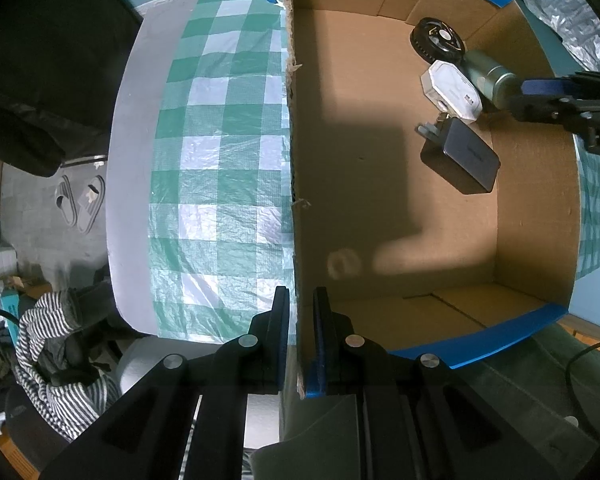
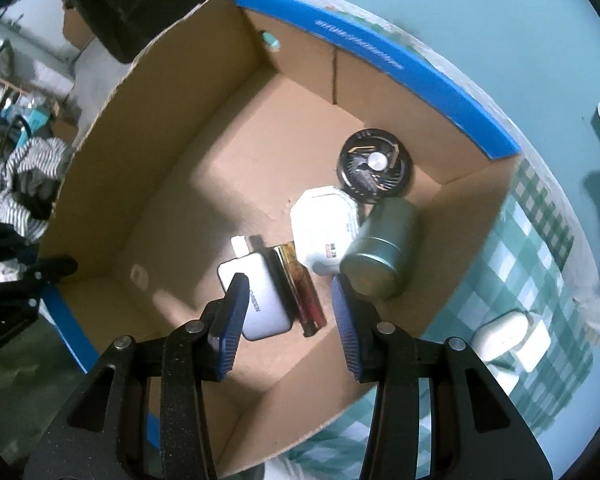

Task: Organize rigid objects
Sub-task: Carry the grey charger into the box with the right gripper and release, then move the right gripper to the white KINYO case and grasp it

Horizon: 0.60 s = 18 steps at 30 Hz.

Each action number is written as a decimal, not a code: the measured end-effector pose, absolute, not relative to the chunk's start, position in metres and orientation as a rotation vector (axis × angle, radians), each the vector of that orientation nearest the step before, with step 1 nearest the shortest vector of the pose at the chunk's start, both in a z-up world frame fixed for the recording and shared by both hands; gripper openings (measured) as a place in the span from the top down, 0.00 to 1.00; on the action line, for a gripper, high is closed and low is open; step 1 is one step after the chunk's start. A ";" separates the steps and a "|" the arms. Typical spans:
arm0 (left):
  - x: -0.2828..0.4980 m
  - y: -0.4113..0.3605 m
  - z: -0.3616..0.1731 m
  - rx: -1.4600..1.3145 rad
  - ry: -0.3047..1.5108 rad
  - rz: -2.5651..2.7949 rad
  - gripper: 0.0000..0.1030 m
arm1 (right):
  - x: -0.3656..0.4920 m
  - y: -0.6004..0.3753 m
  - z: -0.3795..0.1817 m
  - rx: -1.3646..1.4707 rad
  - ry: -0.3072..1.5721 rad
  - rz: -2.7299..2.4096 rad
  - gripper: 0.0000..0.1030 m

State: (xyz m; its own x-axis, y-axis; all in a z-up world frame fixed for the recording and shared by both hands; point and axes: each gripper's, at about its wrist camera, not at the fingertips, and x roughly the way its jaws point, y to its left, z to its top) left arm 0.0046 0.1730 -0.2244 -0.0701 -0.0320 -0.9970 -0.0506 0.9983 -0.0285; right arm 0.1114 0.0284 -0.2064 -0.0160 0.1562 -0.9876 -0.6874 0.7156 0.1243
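Observation:
A cardboard box [image 1: 380, 200] with blue edge tape holds a black round fan [image 1: 438, 40], a white charger [image 1: 450, 90], a green metal tin [image 1: 490, 74] and a grey power adapter [image 1: 460, 156]. My left gripper [image 1: 300, 300] is shut on the box's left wall [image 1: 293, 160]. My right gripper [image 2: 288, 284] is open and empty above the box, over the grey adapter [image 2: 260, 300], a lighter [image 2: 302, 292], the tin [image 2: 380, 244], the white charger [image 2: 324, 228] and the fan [image 2: 374, 170]. The right gripper also shows in the left wrist view [image 1: 556, 96].
The box [image 2: 148, 128] stands on a green and white checked tablecloth [image 1: 220, 140]. A white charger [image 2: 504, 332] lies on the cloth outside the box. Striped clothing [image 1: 60, 360] and slippers [image 1: 80, 204] lie on the floor at left.

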 end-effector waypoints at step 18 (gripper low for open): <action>0.008 0.170 -0.222 -0.060 1.641 0.013 0.89 | 0.118 -0.015 -0.178 -0.376 1.414 0.615 0.53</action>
